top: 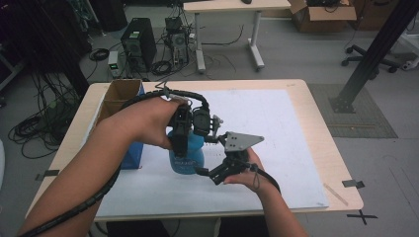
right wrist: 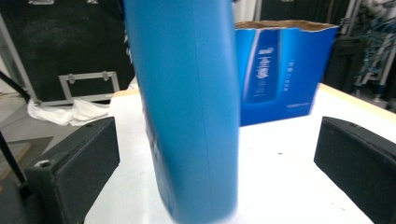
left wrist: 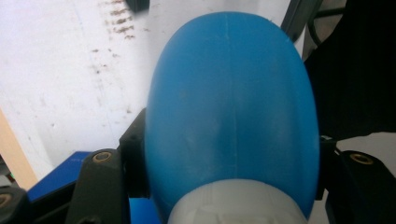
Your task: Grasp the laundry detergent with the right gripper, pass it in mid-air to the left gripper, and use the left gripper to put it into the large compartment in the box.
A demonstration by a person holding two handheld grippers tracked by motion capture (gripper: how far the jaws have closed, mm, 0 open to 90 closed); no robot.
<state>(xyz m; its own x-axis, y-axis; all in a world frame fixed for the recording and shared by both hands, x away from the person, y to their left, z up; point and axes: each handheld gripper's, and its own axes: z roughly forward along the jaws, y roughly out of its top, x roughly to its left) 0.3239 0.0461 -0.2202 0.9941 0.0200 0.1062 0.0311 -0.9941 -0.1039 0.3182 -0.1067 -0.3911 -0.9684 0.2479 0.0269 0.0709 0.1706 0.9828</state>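
A blue plastic bottle (top: pixel 189 157) stands on the white mat (top: pixel 281 143) near the table's middle. My left gripper (top: pixel 181 134) comes down on it from above and is shut on it. In the left gripper view the black jaws press both sides of the bottle (left wrist: pixel 229 93) just past its white cap. My right gripper (top: pixel 210 174) lies low at the bottle's near right side, open. In the right gripper view the bottle (right wrist: pixel 187 93) rises between the two wide-apart jaws of the gripper (right wrist: pixel 215 158), and neither pad touches it.
An open blue cardboard box (top: pixel 121 101) stands at the table's left, close behind the bottle, and shows as the blue box (right wrist: pixel 280 70) in the right gripper view. The mat's right half is bare. Beyond the table stand computers, cables and another desk.
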